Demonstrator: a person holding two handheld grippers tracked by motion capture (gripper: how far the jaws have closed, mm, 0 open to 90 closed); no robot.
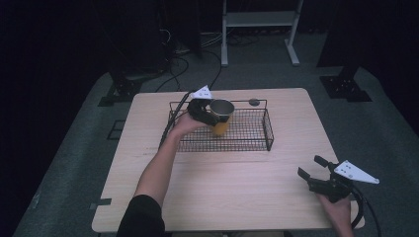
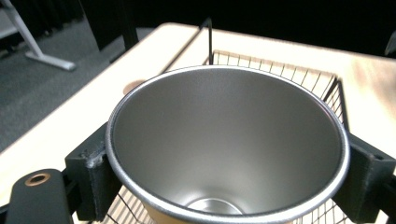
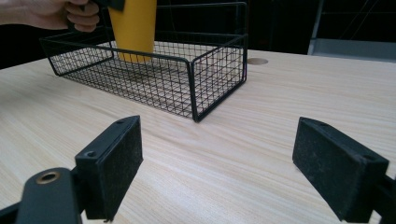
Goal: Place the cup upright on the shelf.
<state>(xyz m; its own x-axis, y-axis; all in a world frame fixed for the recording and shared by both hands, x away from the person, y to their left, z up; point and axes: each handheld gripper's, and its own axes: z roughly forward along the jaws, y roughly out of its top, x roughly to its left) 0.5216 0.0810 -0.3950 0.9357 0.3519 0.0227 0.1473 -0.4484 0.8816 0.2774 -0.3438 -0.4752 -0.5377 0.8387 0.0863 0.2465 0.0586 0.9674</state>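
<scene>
Yellow cup (image 1: 221, 120), base hidden behind basket (image 1: 247, 143) mesh, pinched in left gripper (image 1: 210, 114) jaws; right gripper (image 1: 310, 171) jaws spread.

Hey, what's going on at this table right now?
A person is working with a hand-held gripper in each hand. The left hand-held gripper is clamped on a yellow cup with a steel inside, holding it upright in the black wire basket at the far side of the wooden table. Whether the cup touches the basket floor is unclear. The right hand-held gripper waits open above the table's near right corner, holding nothing.
</scene>
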